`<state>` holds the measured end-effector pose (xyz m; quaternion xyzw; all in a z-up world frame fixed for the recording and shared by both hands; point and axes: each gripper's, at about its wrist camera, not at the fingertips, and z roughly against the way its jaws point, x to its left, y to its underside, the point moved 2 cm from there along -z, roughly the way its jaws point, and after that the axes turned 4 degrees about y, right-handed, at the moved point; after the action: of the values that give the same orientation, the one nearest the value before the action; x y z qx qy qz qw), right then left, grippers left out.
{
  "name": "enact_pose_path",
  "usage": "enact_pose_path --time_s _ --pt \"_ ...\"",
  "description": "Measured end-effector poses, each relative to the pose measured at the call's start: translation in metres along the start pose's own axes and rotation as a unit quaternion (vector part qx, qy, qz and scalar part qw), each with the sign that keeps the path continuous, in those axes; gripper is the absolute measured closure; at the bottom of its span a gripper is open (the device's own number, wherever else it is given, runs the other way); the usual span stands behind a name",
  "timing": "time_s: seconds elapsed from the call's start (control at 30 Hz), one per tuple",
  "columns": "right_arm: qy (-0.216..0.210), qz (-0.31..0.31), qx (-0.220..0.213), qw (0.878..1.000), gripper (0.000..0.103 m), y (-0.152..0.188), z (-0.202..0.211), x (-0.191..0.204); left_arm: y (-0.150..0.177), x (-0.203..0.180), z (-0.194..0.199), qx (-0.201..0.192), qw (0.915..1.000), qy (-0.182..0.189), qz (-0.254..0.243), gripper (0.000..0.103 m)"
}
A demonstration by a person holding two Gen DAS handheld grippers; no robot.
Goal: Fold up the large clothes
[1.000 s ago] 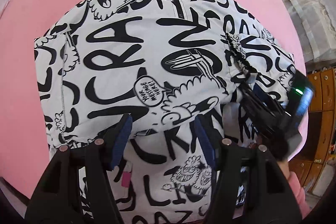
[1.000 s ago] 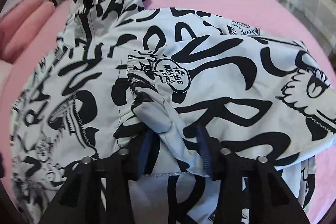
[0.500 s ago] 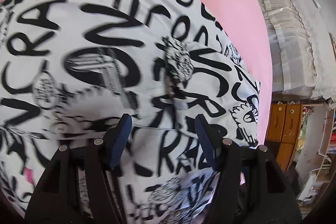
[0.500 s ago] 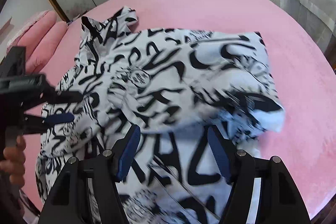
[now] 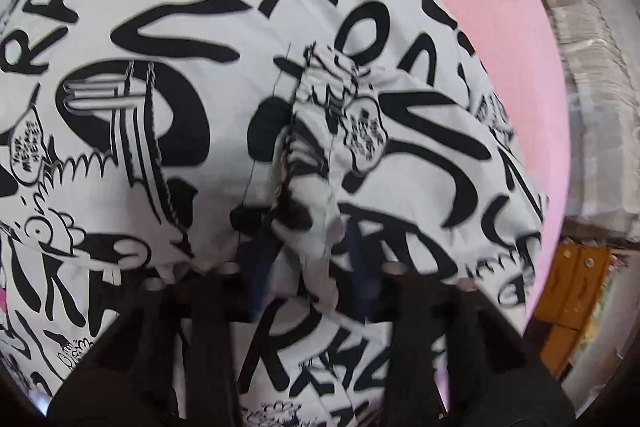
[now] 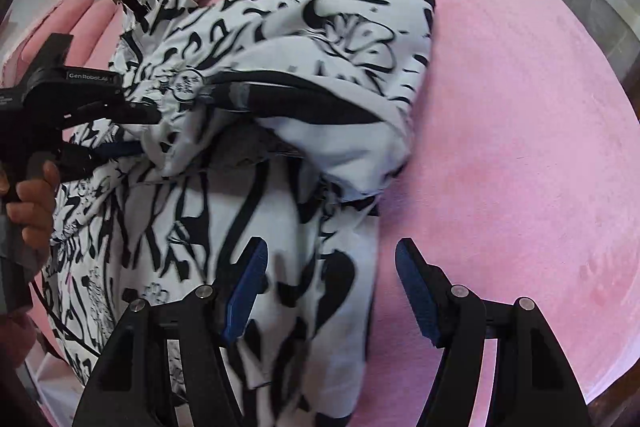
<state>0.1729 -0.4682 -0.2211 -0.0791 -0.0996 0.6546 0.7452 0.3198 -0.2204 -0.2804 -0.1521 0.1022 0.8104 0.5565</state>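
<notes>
Left wrist view: our left hand-held gripper (image 5: 308, 247) is closing on the gathered sleeve cuff (image 5: 316, 163) of the black-and-white printed jacket (image 5: 160, 47), which lies rumpled on the soft pink bed (image 6: 520, 107). Our right hand-held gripper (image 6: 330, 291) gapes wide over the hem, gripping nothing

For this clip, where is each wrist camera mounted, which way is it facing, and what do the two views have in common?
Left wrist: sits on the left hand-held gripper, looking steeply down at the black-and-white jacket; its jaws are closing around the sleeve cuff.
Right wrist: sits on the right hand-held gripper, looking down over the jacket's edge onto the pink bedcover; jaws open, holding nothing. A hand shows at left.
Shared: the jacket, the cuff and the left hand-held gripper.
</notes>
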Motion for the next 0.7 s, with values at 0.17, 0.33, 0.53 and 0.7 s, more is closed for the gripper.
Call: enact_pose_path --time_s 0.17,0.33,0.53,0.7 --pt "-0.014 -0.003 0.022 1.0 0.035 -0.001 -0.015 -0.019 -0.011 -0.023 0.013 -0.038 0.9992 0.007 0.011 0.093" --pt "-0.02 0.007 0.012 1.0 0.035 -0.002 -0.02 -0.023 -0.033 -0.064 0.063 -0.092 0.9923 0.083 -0.002 0.093" --pt "-0.013 0.019 -0.026 0.999 0.035 -0.011 -0.02 -0.023 -0.052 -0.076 0.137 -0.176 0.9779 0.1 -0.052 0.093" --pt "-0.002 0.028 -0.05 0.998 0.035 -0.021 -0.018 -0.026 -0.046 -0.038 0.165 -0.207 0.9723 0.099 -0.046 0.093"
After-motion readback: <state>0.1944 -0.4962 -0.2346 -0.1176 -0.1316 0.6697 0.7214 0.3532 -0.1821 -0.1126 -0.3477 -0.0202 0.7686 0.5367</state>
